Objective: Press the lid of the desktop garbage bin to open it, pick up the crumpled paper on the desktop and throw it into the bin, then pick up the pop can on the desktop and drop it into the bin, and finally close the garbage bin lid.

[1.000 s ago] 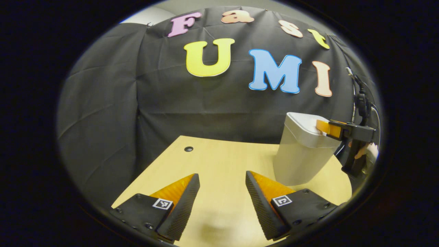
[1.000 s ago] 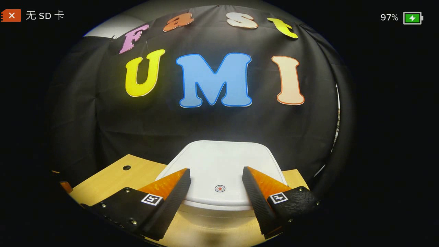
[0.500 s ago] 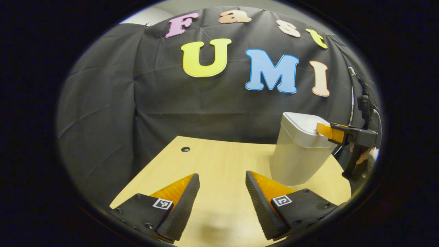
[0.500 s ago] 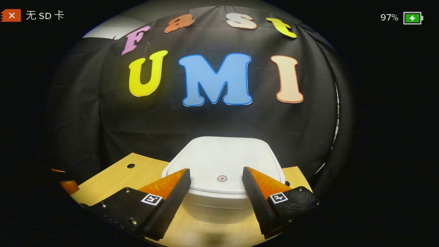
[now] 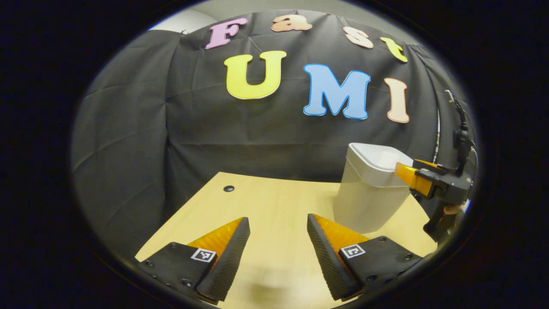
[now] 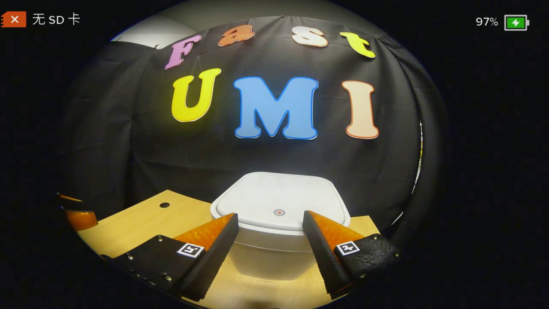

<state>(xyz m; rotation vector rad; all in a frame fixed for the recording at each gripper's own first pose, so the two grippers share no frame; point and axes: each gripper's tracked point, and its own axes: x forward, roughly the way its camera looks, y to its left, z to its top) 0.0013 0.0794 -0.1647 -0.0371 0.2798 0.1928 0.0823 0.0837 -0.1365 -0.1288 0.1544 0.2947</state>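
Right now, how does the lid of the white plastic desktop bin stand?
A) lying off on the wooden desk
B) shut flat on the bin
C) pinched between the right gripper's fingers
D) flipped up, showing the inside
B: the flat white lid sits closed on the white plastic bin, with the open right gripper in front of it, not gripping it.

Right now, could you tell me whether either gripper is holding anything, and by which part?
Nothing is held. The left gripper is open over the bare desktop, and the right gripper is open just before the closed garbage bin, its fingers empty.
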